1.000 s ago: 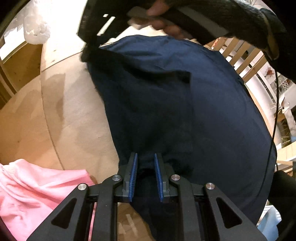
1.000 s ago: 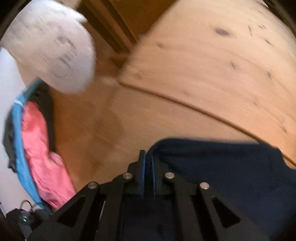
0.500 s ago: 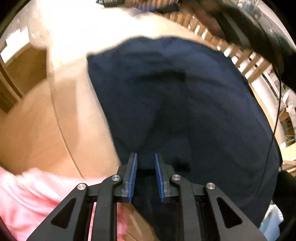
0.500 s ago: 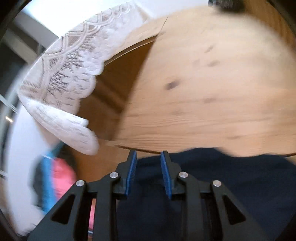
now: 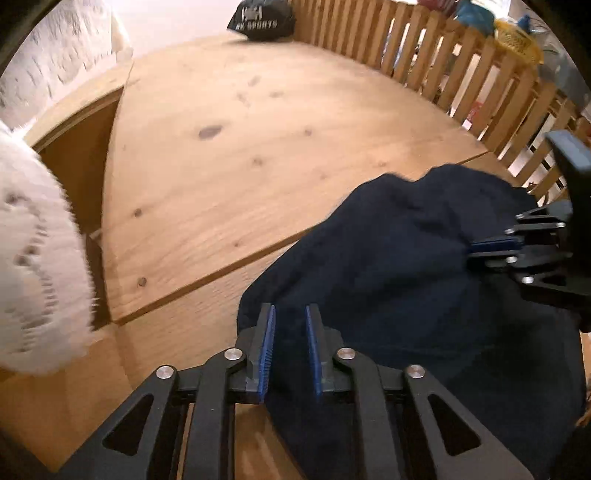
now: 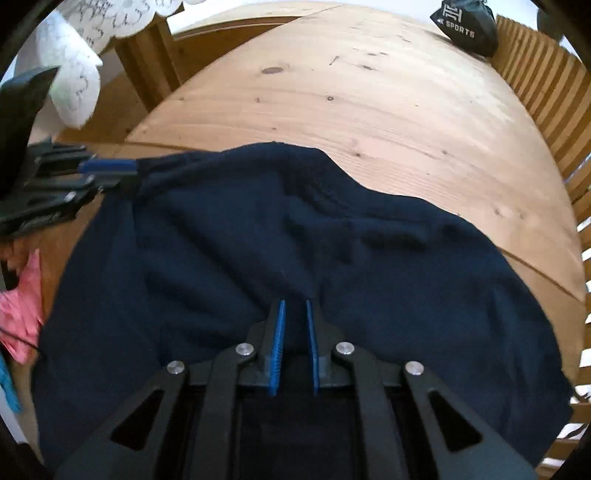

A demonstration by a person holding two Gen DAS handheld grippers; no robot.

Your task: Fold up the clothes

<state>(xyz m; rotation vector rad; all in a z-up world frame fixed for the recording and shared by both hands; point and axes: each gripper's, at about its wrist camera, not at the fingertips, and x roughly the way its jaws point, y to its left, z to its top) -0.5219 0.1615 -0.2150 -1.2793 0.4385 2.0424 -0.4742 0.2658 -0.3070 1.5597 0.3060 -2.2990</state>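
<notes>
Slippage is being risked: navy garment [image 6: 258, 240] is being pinched by closing left gripper [image 5: 290, 345] and right gripper [image 6: 294, 341] fingers, its 12 o'clock edge sagging over the table [image 6: 369, 110].

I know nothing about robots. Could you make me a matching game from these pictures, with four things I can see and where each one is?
Things:
1. navy garment
2. black sports bag
3. pink cloth
4. white lace fabric

Places:
A. far end of the table, by the wooden railing
B. up at the left, beyond the table's side
C. spread over the near part of the table
D. low at the left, past the garment's edge

Pairs: 1-C, 2-A, 3-D, 4-B
</notes>
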